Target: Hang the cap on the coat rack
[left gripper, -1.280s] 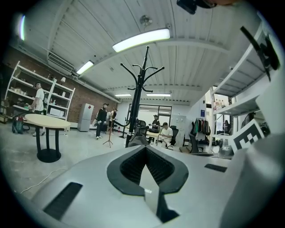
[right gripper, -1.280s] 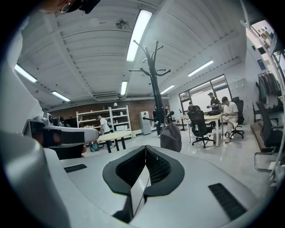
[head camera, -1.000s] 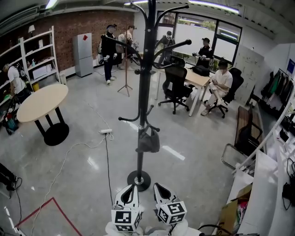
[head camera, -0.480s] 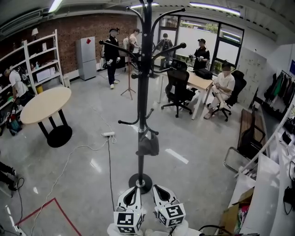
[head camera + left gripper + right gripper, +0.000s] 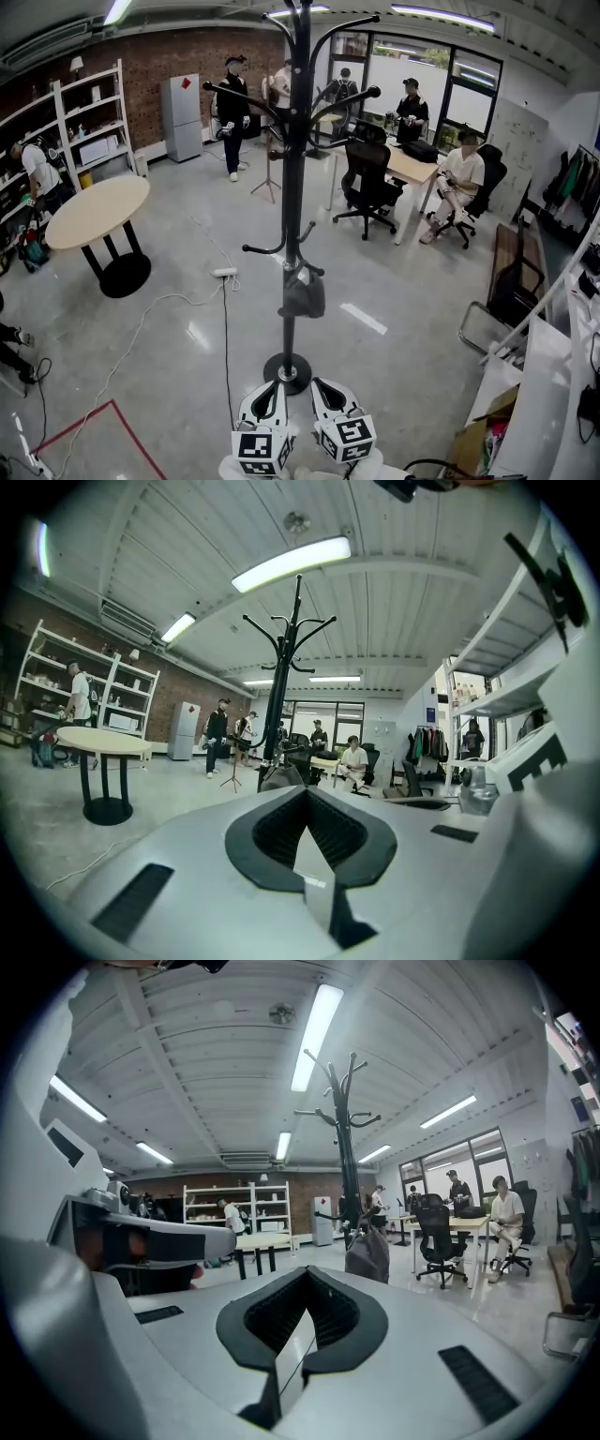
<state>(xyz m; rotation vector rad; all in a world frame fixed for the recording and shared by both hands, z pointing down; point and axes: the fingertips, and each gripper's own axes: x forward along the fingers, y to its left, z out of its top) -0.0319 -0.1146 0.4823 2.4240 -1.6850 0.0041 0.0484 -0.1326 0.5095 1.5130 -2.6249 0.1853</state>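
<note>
cap (image 5: 302,292) on coat rack (image 5: 292,187), well apart from L gripper (image 5: 267,386), R gripper (image 5: 323,384), both w/ fingers pressed together

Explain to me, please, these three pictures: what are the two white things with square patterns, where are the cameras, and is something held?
No robot is here: a person holds two hand tools, the left gripper and the right gripper. The room picture comes from a camera on the person's head; the other two come from cameras riding on each gripper. Both pairs of jaws are shut and hold nothing. Ahead, a black coat rack stands on the floor, with a dark cap hanging low on it.
</note>
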